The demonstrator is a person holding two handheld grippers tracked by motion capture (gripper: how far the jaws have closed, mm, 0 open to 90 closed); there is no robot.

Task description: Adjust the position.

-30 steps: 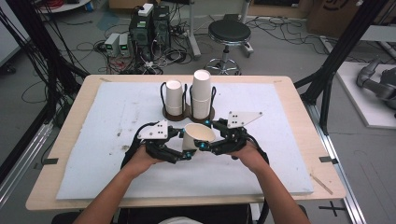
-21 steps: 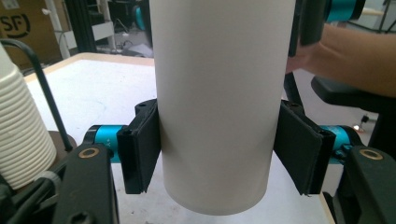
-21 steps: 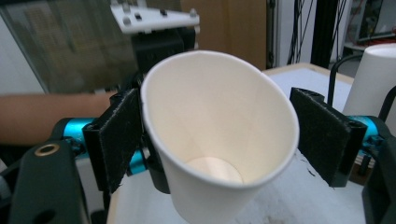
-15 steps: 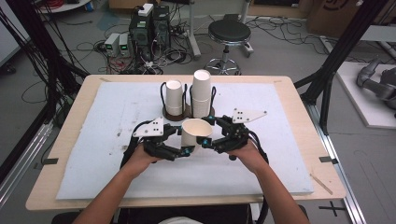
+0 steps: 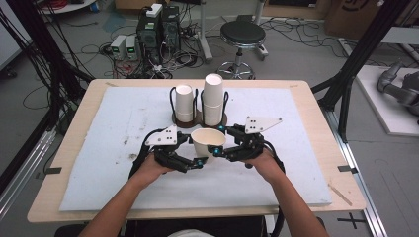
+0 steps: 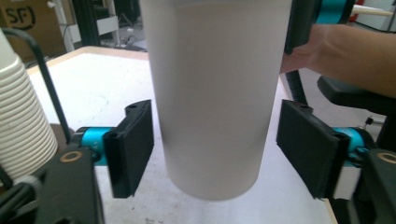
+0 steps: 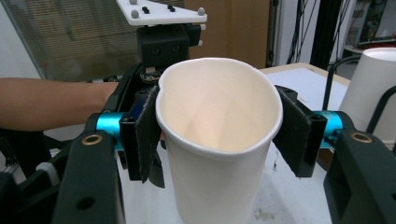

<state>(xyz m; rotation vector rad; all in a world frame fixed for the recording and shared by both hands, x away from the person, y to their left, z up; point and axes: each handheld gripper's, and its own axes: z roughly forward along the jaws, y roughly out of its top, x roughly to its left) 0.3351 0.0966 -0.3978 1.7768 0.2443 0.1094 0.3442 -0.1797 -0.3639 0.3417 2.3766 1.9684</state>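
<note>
A white paper cup [image 5: 208, 141] hangs upright just above the white mat, between both hands. My right gripper [image 5: 218, 150] is shut on it near the rim; in the right gripper view [image 7: 219, 135] the pads [image 7: 148, 135] squeeze the cup [image 7: 219, 186] so its mouth is bent out of round. My left gripper [image 5: 197, 162] stands open around the lower part of the cup. In the left gripper view [image 6: 224, 144] the cup [image 6: 212, 93] sits between the pads [image 6: 133, 144] with a gap on each side, its bottom clear of the mat.
A dark wire holder [image 5: 197, 120] stands just behind the hands, carrying a short cup stack [image 5: 184, 102] and a taller one [image 5: 213, 98]. The stack's ribbed rims [image 6: 18, 121] show close at the left gripper's side. The white mat [image 5: 99, 148] covers the wooden table [image 5: 316, 98].
The cup has been tipped more upright, its mouth now facing up, and it sits a little higher between the grippers. Both hands have shifted only slightly.
</note>
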